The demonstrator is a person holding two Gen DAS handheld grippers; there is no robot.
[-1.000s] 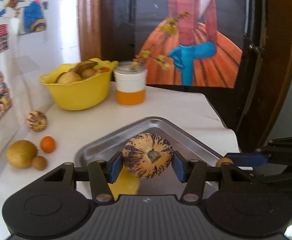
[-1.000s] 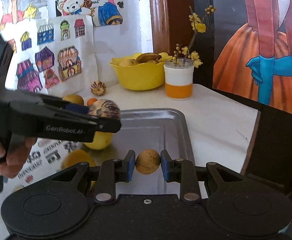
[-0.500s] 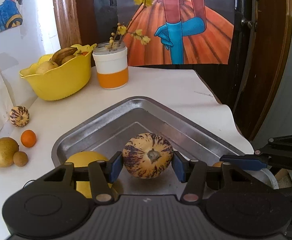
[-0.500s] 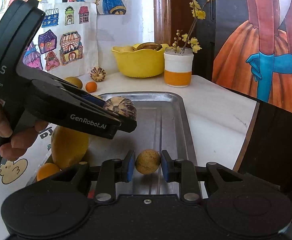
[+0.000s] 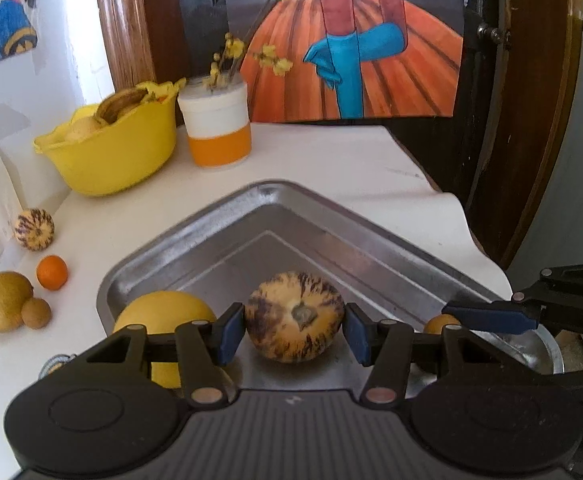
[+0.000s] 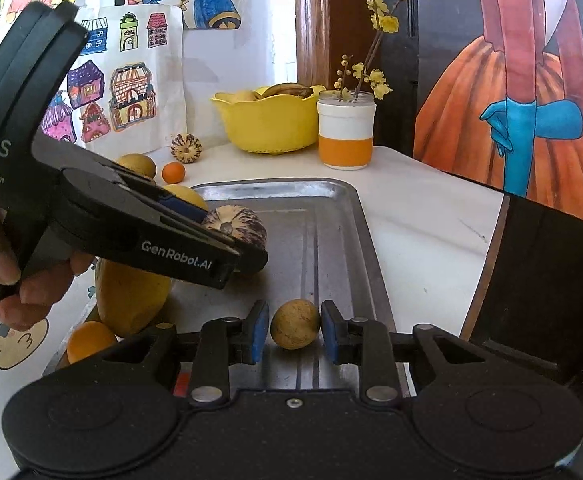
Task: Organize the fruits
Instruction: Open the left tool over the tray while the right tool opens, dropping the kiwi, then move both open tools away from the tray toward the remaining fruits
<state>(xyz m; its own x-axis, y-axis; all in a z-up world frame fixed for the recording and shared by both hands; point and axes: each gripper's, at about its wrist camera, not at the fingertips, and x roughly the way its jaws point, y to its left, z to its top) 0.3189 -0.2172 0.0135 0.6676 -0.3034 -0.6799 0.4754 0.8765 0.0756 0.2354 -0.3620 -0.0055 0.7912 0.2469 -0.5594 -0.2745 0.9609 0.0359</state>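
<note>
Fruits lie in and around a metal tray (image 5: 355, 240) on the white bench (image 5: 323, 156). At the lower centre of the left wrist view, the left claw (image 5: 294, 334) has its blue pads set apart on either side of a striped melon (image 5: 294, 316) resting on the tray floor; narrow gaps show at both sides, so it is open. A large yellow fruit (image 5: 159, 312) sits just left of it in the tray. In the right wrist view, lower centre, the right claw (image 6: 295, 330) likewise stands open around a small brown fruit (image 6: 294, 323) lying on the tray, gaps visible at each pad. A hand (image 6: 7, 264) at the left edge holds the left claw's handle. On the bench at the left of the left wrist view are another striped melon (image 5: 34, 229), a small orange (image 5: 52, 272) and two tan fruits (image 5: 1, 300). A yellow bowl (image 5: 111, 156) and a white-and-orange jar (image 5: 217, 128) stand in the upper left.
</note>
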